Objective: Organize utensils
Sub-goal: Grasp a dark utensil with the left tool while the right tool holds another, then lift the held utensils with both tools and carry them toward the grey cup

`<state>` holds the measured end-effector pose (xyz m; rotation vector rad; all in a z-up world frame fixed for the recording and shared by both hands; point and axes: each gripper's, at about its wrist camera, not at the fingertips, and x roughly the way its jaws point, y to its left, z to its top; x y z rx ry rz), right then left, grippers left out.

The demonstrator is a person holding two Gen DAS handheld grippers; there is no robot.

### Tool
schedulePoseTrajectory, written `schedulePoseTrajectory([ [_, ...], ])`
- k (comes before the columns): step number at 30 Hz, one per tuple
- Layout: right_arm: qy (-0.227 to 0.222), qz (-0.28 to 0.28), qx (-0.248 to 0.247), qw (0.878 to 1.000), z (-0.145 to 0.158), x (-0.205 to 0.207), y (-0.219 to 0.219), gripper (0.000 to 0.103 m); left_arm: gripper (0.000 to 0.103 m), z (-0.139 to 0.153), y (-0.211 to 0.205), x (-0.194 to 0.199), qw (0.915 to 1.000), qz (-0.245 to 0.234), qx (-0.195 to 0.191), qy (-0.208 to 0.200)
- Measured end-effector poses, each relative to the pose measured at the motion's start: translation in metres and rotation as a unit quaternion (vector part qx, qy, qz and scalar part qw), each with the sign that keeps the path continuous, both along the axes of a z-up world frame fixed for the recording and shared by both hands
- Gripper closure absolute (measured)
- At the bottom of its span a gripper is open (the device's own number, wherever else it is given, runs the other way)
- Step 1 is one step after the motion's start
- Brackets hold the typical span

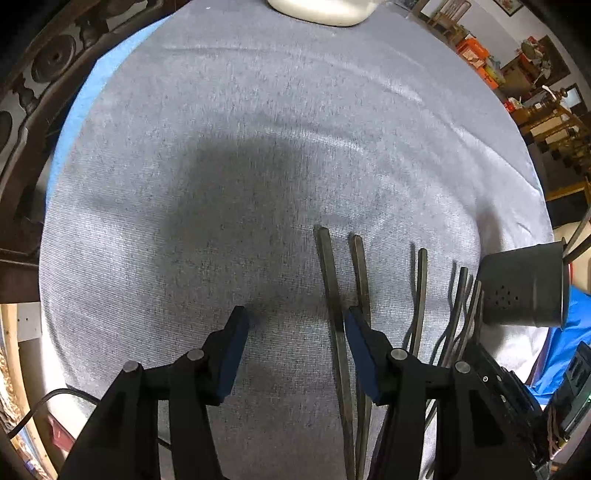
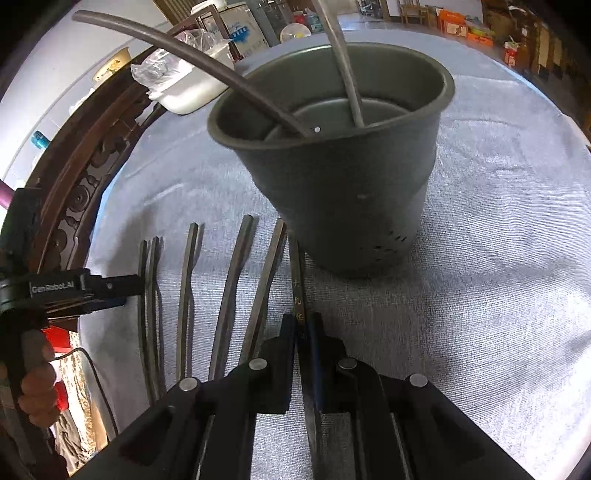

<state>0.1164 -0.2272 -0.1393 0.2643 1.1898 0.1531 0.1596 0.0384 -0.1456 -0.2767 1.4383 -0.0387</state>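
Observation:
Several dark chopsticks (image 2: 236, 288) lie side by side on the grey cloth, left of a dark grey perforated utensil cup (image 2: 340, 177). The cup stands upright with two utensils (image 2: 343, 62) leaning in it. My right gripper (image 2: 303, 325) is shut on one chopstick (image 2: 296, 280) with gold characters, its tip beside the cup's base. My left gripper (image 1: 295, 321) is open above the cloth, its right finger over the leftmost chopsticks (image 1: 332, 288). The cup (image 1: 524, 291) shows at the right in the left wrist view.
A white container (image 2: 188, 92) stands at the cloth's far edge, also in the left wrist view (image 1: 321, 11). A carved dark wooden frame (image 2: 77, 192) runs along the left. The left gripper's body (image 2: 74, 288) and hand show at the left.

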Motion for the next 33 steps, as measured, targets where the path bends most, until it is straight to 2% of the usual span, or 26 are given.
schedulePoseTrajectory([
  [6, 0.004, 0.007, -0.032, 0.999, 0.001, 0.007, 0.010, 0.092, 0.049, -0.005, -0.005, -0.001, 1.0000, -0.004, 0.007, 0.000],
  [9, 0.001, 0.010, -0.037, 0.999, 0.001, 0.006, 0.011, 0.093, 0.064, -0.004, -0.008, -0.002, 0.9997, -0.013, 0.019, -0.007],
  [11, -0.003, 0.013, -0.041, 0.999, 0.001, 0.005, 0.012, 0.094, 0.082, -0.003, -0.007, -0.001, 0.9995, -0.015, 0.026, -0.009],
  [13, -0.005, 0.015, -0.042, 0.999, 0.002, 0.005, 0.013, 0.095, 0.090, -0.004, -0.002, 0.000, 0.9996, -0.015, 0.022, -0.010],
  [16, -0.006, 0.020, -0.020, 1.000, 0.003, 0.000, 0.014, 0.096, 0.090, -0.005, 0.009, -0.001, 0.9999, -0.014, 0.002, -0.007],
  [23, -0.052, 0.036, 0.016, 0.998, 0.027, -0.018, 0.010, 0.096, 0.092, 0.009, 0.025, -0.006, 0.9994, -0.001, -0.004, -0.035],
  [30, -0.118, 0.046, 0.031, 0.991, 0.064, -0.039, 0.010, 0.096, 0.095, 0.060, 0.020, -0.023, 0.9937, -0.010, 0.004, -0.112],
  [33, -0.152, 0.039, 0.044, 0.987, 0.081, -0.046, 0.007, 0.096, 0.096, 0.088, 0.018, -0.034, 0.9886, -0.017, 0.000, -0.149],
])
